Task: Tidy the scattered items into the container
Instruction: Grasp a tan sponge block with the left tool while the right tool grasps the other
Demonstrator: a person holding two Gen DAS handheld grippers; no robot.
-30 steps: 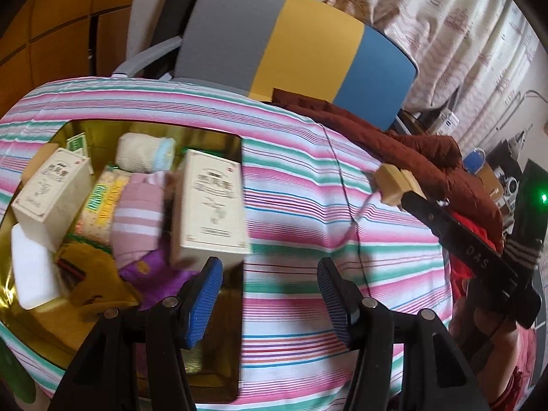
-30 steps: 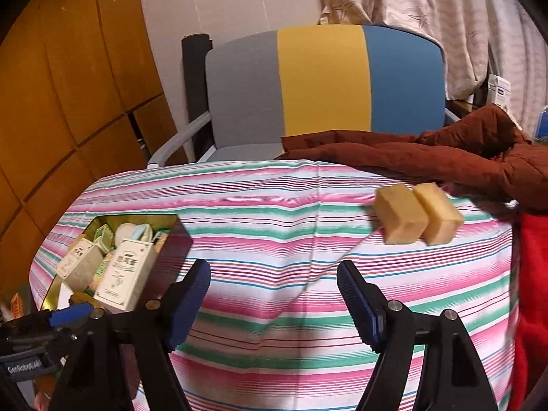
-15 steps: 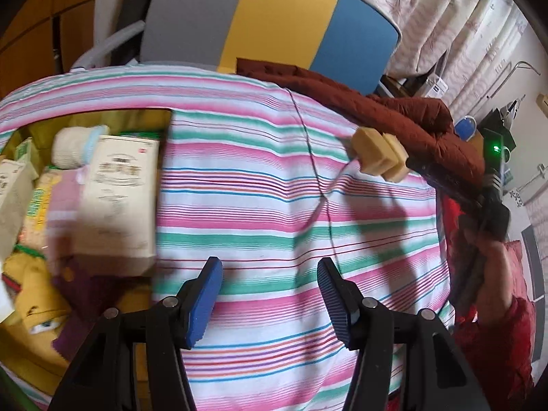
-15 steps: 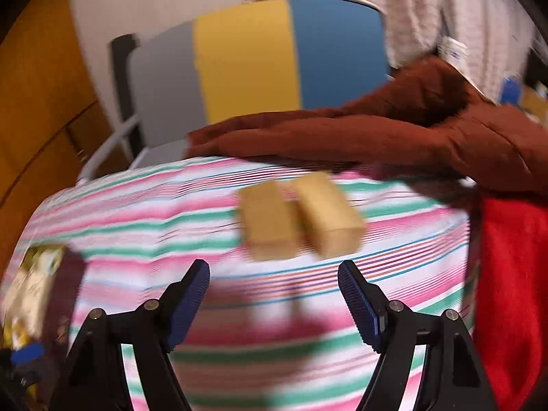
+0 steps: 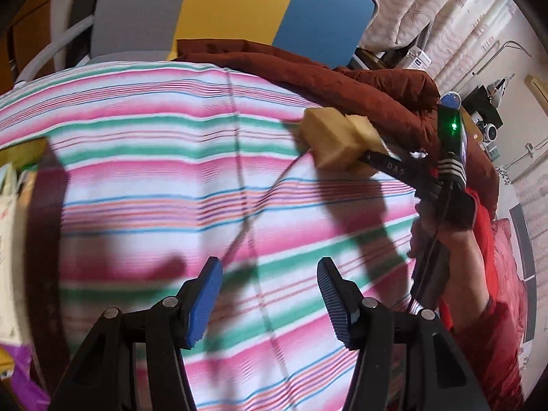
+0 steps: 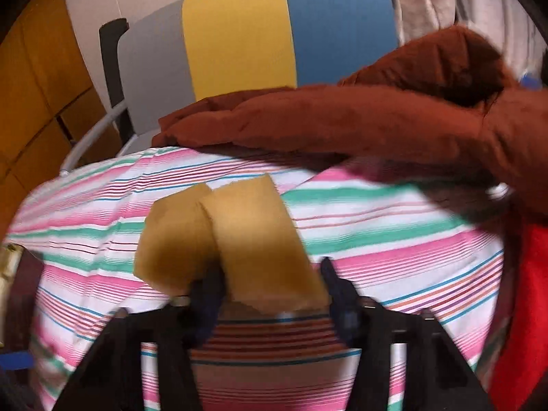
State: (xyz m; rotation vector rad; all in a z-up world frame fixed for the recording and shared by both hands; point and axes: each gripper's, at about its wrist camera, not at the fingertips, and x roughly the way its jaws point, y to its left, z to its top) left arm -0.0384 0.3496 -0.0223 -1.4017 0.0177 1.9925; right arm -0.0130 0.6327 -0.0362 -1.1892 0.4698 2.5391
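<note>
Two tan sponge blocks [image 6: 222,239] are seen lying side by side and touching on the striped tablecloth [image 6: 376,239], near the brown jacket [image 6: 342,120] heaped at the cloth's far edge. In the right wrist view the right block is taken between the fingers of the right gripper [image 6: 270,294], whose jaws are closing; the left block lies just outside the left finger. Whether the pads already press on the block cannot be told (that part is blurred).

Only the left wrist view shows this gripper from the side, reaching to the blocks [image 5: 337,142], with the hand [image 5: 441,236] that carries it and a red sleeve [image 5: 486,308] behind it. The left gripper [image 5: 270,294] is held above bare cloth, well apart from the blocks, its blue pads [image 5: 205,303] spread with nothing between them. At that view's left edge a part of the container [image 5: 24,147] is caught, with pale boxes [image 5: 7,239] inside. A grey, yellow and blue chair back [image 6: 260,34] is seen beyond the jacket in both views.
</note>
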